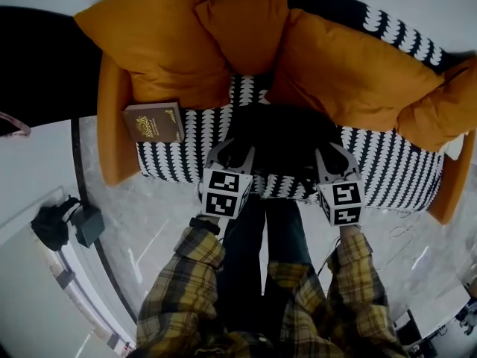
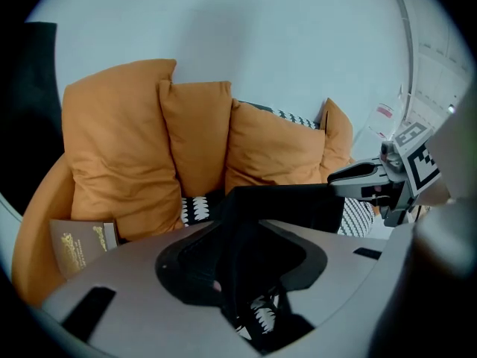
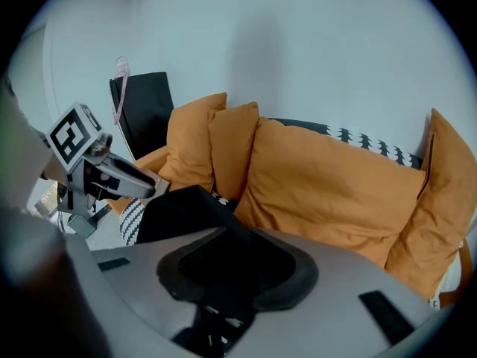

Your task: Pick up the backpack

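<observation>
— Pale wall (image 3: 313, 36) is seen behind a black-and-white patterned sofa (image 1: 391, 171). How are the grippers shown?

— Left gripper (image 1: 231, 154) is pictured with jaws partway apart; black fabric lies in the gap, but nothing is clamped. Right gripper (image 1: 335, 157) is parted only narrowly, dark fabric just ahead of its tips, and nothing is gripped.

— And where is the backpack (image 1: 283, 136) placed?

— It is set on the sofa seat, between the two grippers and right at their tips. Orange cushions (image 1: 350, 66) are stacked beyond it. A brown book (image 1: 154, 122) is seen well out to the left gripper's outer side.
</observation>
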The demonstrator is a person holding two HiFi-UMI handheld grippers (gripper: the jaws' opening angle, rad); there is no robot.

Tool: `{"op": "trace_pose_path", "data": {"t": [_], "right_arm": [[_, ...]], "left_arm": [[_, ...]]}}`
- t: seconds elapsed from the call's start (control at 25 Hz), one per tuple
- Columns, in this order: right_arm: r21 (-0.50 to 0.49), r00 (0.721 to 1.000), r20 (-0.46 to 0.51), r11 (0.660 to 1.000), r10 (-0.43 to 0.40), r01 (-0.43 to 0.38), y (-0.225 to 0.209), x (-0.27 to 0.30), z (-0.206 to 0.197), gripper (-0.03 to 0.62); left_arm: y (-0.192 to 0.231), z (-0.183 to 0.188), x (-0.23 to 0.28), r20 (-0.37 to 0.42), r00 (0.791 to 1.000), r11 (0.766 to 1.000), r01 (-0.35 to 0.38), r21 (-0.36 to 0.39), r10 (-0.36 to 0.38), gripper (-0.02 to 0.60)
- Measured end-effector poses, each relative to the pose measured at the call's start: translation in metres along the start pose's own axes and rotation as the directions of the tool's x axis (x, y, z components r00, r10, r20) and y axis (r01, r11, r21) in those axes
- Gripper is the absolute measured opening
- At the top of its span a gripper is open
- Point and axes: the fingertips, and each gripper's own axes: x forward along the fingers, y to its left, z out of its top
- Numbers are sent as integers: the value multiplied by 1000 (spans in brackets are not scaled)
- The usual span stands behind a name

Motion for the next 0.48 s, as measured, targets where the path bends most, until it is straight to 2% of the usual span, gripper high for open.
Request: {"op": "trace_pose_path", "data": {"t": [0.04,0.16,0.28,0.48], "right_arm": [[2,1000,-1,1000,7,-7,1,0,-1,117],[0,1000,-4,1000,4,-4,0,-1,-3,187],[0,1000,-23,1000,-3,3,-6,1,-10,287],[-50,997,-78,999,-20,16,-14,12,-25,341]], "left_arm": [[1,-2,0,-5,1000,1000,-2,-4,2,162],[6,-10,3,-22,1000,1000,-12,-7,12,209],[10,-19,8,-47,999,1000,-16,-9,15,220],[14,-37,23,-87,996,1000,-9,-11,8,248]]}}
